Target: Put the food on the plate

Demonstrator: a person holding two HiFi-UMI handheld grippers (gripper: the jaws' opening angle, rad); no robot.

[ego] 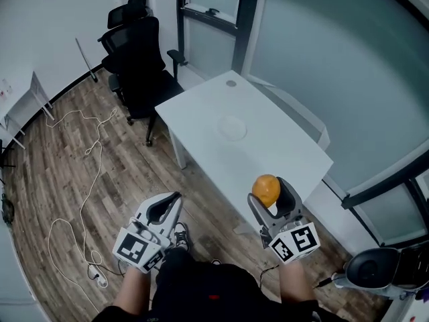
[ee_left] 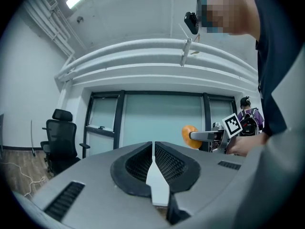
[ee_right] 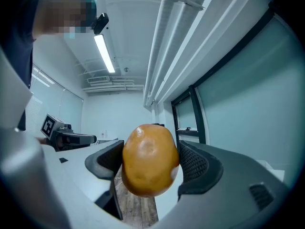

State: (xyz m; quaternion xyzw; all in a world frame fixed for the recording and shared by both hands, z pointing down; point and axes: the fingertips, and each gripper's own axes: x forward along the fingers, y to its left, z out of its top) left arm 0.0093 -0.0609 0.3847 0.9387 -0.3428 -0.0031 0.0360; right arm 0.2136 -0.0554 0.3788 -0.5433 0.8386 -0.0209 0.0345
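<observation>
My right gripper is shut on an orange-brown round food item, held in the air just off the near end of the white table. The food fills the middle of the right gripper view, pinched between both black pads. A pale white plate lies near the table's middle. The left gripper hangs lower left over the wooden floor, its jaws pressed together with nothing between them. In the left gripper view the right gripper shows with the orange food.
A black office chair stands by the table's far left corner. White cables lie on the wooden floor at the left. Glass walls run behind the table. A black round device sits at the lower right.
</observation>
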